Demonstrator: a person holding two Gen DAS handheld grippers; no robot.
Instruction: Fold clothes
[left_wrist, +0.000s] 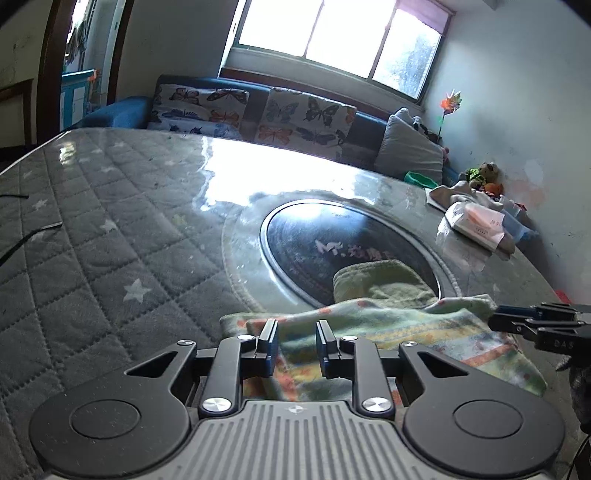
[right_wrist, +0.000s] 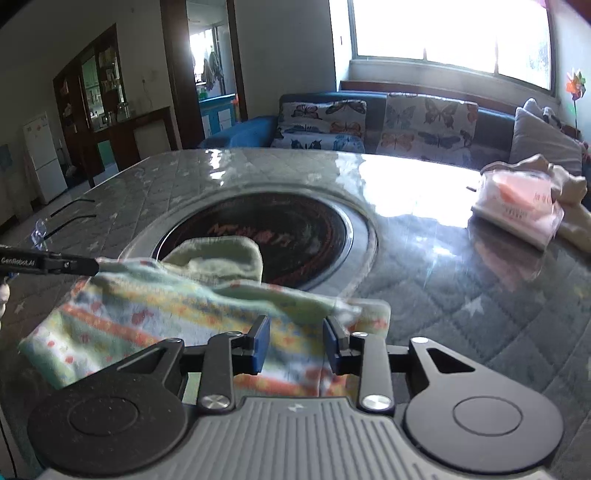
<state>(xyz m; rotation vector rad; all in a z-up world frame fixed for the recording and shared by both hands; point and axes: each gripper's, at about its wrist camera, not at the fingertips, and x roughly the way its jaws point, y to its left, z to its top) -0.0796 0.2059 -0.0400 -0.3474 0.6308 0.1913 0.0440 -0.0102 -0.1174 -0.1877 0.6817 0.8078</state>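
A fuzzy pale-green garment (left_wrist: 406, 325) with orange and blue stripes lies folded on the table, its far part over the round dark plate (left_wrist: 332, 240). My left gripper (left_wrist: 296, 345) sits at the garment's left folded edge, narrowly set, with the fleece pinched between the pads. In the right wrist view its tip (right_wrist: 96, 266) holds that corner slightly raised. My right gripper (right_wrist: 297, 345) is over the garment (right_wrist: 166, 306) at its right edge. Its jaws stand apart with cloth lying between them, and the pads are not pressing on it. Its tip (left_wrist: 495, 321) shows at the right of the left wrist view.
The table (left_wrist: 110, 221) has a grey quilted star cover under a glossy sheet. A tissue pack (right_wrist: 517, 206) and beige cloth (right_wrist: 569, 184) lie at the far right. A black cable (left_wrist: 29, 236) lies at the left. A sofa with butterfly cushions (right_wrist: 424, 122) stands behind.
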